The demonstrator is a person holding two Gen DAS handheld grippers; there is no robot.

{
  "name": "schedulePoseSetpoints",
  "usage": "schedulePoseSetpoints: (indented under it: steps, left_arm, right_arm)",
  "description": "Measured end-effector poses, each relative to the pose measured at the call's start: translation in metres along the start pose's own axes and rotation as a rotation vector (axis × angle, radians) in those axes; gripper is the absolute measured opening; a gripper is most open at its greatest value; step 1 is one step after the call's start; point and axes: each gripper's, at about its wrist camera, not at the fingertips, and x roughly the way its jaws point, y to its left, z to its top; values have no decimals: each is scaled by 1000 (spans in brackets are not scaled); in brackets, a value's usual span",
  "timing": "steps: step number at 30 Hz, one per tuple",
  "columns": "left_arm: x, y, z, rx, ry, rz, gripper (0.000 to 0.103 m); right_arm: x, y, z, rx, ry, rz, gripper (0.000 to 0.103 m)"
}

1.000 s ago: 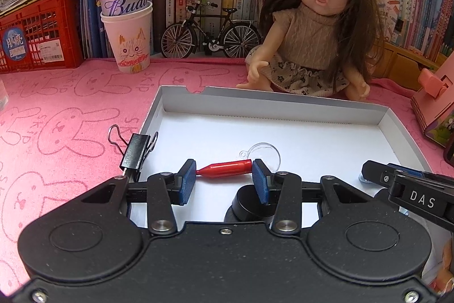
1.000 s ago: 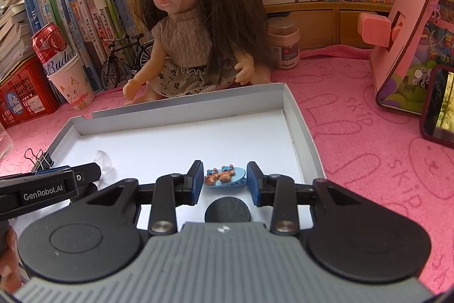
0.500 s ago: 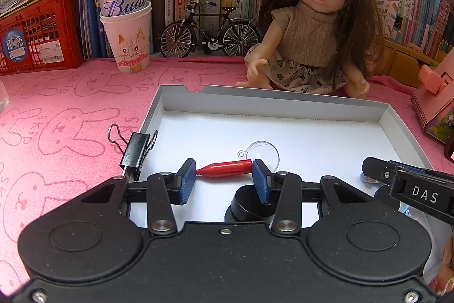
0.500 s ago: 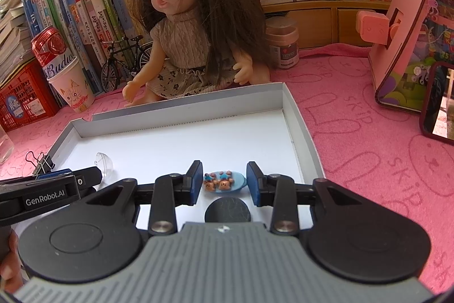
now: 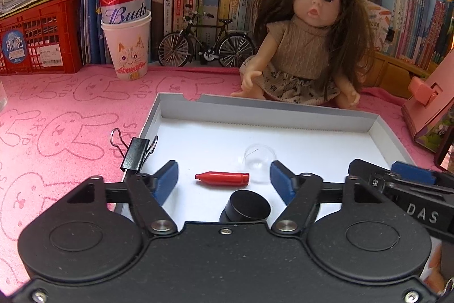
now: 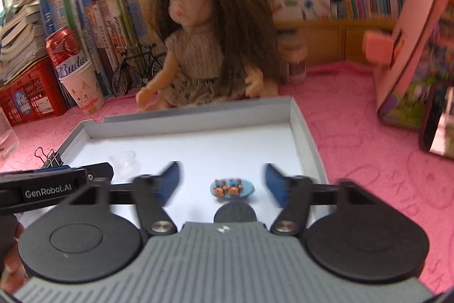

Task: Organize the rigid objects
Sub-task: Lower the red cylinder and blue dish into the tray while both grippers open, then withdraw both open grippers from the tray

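Note:
A white shallow box [image 5: 181, 101] [image 6: 306, 133] lies on the pink cloth. In the left wrist view my left gripper [image 5: 224, 179] is open, its jaws apart on either side of a red pen cap [image 5: 222, 178] lying in the box. A clear plastic dome [image 5: 259, 158] and a black round lid [image 5: 249, 208] lie close by. In the right wrist view my right gripper [image 6: 222, 181] is open around a blue oval clip with two bears [image 6: 232, 188] lying in the box. A black round lid [image 6: 235, 213] sits just in front.
A black binder clip [image 5: 136, 154] lies at the box's left edge. A doll [image 5: 306, 48] sits behind the box. A paper cup holding a red can [image 5: 126, 22], a model bicycle [image 5: 205, 46] and a red crate [image 5: 37, 39] stand before the books. A pink stand [image 6: 411, 48] is at right.
Both grippers have opened: the left let go of the red pen cap, the right let go of the blue bear clip. Both objects now lie in the box.

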Motion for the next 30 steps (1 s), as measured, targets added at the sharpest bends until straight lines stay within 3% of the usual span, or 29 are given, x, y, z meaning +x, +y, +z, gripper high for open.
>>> schedulePoseSetpoints:
  steps: [3, 16, 30]
  left_arm:
    - [-7, -2, -2, 7, -17, -13, 80]
    - [-38, -5, -11, 9, -76, -57, 87]
    - [-64, -3, -19, 25, -109, -68, 88]
  right_arm:
    - [-5, 2, 3, -9, -8, -9, 84]
    - [-31, -8, 4, 17, -58, -19, 91]
    - [-52, -6, 1, -1, -89, -20, 101]
